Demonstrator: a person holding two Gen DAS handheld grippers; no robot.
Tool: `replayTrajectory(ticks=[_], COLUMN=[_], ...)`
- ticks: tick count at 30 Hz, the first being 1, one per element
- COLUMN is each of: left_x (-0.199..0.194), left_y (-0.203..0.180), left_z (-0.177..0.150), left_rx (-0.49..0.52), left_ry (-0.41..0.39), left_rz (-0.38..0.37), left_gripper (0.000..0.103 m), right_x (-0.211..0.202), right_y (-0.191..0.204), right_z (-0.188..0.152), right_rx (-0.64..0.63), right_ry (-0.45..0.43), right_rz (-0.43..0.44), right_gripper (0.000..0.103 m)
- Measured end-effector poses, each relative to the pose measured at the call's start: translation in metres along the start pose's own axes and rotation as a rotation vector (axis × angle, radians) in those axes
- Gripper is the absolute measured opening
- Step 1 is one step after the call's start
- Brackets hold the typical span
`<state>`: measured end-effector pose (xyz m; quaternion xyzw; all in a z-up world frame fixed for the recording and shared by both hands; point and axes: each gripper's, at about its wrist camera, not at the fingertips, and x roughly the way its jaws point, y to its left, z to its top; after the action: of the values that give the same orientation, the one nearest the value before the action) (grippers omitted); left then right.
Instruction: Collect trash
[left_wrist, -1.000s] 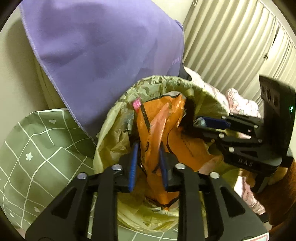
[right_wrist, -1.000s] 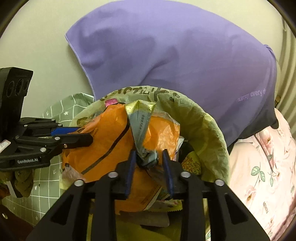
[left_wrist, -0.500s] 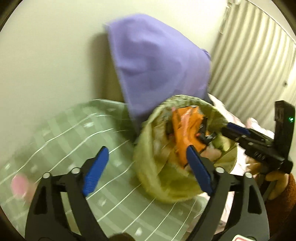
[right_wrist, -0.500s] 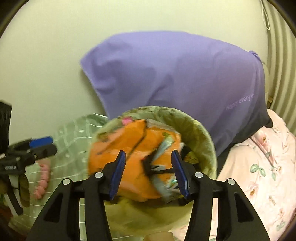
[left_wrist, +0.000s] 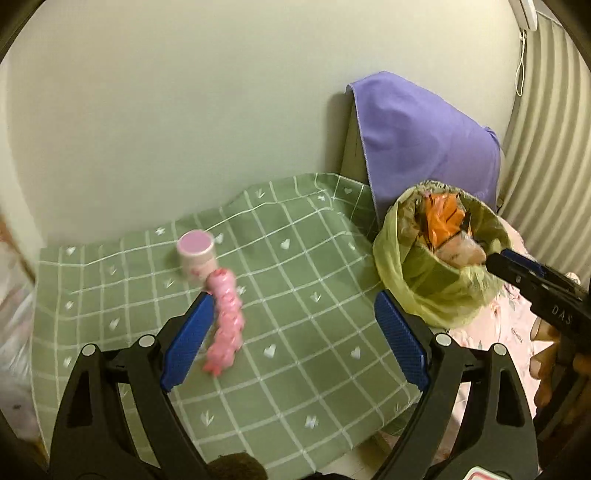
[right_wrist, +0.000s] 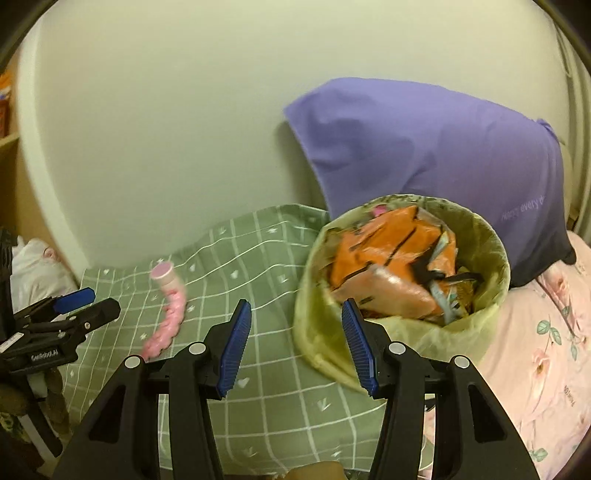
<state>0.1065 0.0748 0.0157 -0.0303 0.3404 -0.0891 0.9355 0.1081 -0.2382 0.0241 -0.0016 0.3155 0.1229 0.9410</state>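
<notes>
A bin lined with a yellow-green bag (left_wrist: 413, 277) (right_wrist: 314, 317) stands at the right edge of a green checked cloth (left_wrist: 295, 280). Inside it lies a crumpled orange bag (left_wrist: 441, 221) (right_wrist: 384, 251) among other wrappers. A knobbly pink wrapper (left_wrist: 225, 325) (right_wrist: 166, 321) lies on the cloth beside a small pink-lidded cup (left_wrist: 195, 253) (right_wrist: 164, 275). My left gripper (left_wrist: 295, 339) is open wide over the cloth, with the pink wrapper just inside its left pad and nothing held. My right gripper (right_wrist: 297, 350) is open and empty in front of the bin's left side.
A purple cloth (right_wrist: 443, 147) hangs against the wall behind the bin. Pink floral bedding (right_wrist: 535, 350) lies to the right, and ribbed curtains (left_wrist: 546, 147) hang beyond. A white bundle (right_wrist: 37, 269) sits at the far left. A hand (left_wrist: 543, 365) holds the right gripper.
Both grippers let go of the trash they were pinching inside the bin, opened and drew back. The left one swung left over the cloth, bringing the pink wrapper and cup into view.
</notes>
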Motion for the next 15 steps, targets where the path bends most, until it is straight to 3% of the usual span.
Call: replayTrajectory(ticks=[6,15], left_x=[-0.034,-0.053], left_y=[-0.002,-0.012], left_z=[-0.020,-0.025], left_rx=[-0.015,-0.029], left_ry=[-0.040,-0.071], left_rz=[0.072,0.077], left_gripper=[0.084,0.084], right_x=[-0.014,-0.039], right_y=[0.020,0.029], right_z=[-0.010,-0.022], right_rx=[-0.005,-0.040], right_ry=[-0.025,-0.053], right_rz=[0.015,0.008], right_gripper=[0.048,0.048])
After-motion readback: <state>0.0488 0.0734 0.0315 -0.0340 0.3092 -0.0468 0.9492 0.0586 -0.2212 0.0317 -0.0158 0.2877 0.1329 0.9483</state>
